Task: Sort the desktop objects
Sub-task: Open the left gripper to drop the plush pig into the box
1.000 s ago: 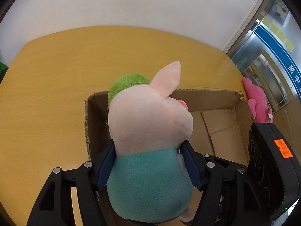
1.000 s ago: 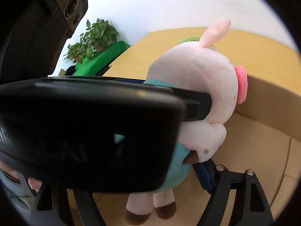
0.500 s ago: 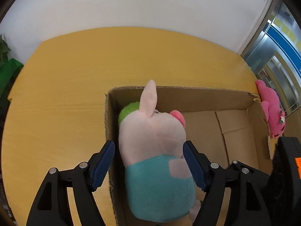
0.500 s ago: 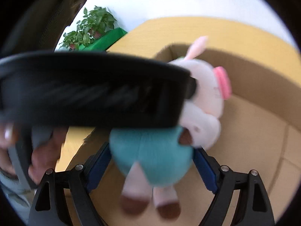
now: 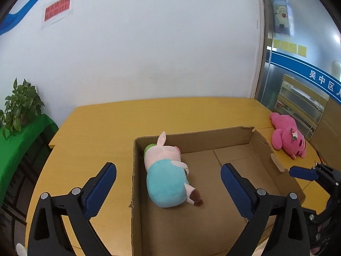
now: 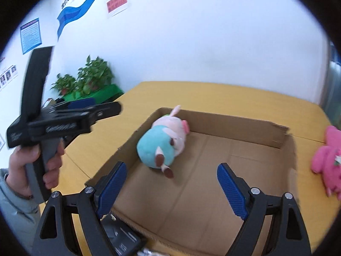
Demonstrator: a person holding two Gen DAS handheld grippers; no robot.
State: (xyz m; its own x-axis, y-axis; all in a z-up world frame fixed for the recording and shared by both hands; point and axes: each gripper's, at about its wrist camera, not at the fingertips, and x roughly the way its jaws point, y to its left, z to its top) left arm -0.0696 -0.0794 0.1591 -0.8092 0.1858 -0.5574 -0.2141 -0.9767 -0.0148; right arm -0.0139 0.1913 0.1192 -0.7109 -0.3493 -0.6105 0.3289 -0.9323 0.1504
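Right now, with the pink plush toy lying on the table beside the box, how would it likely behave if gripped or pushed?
The pink plush toy looks soft and stuffed, so it would probably squash and flop rather than hold shape. It lies flat with limbs spread on the table, so a push would likely slide it, not roll it. Probably light.

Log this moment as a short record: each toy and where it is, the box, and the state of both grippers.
pig plush: lying on its side inside the box, by the left wall
pink plush: on the table, outside the box, to its right
cardboard box: open, on the table
table: yellow wood
left gripper: open, holds nothing
right gripper: open, holds nothing
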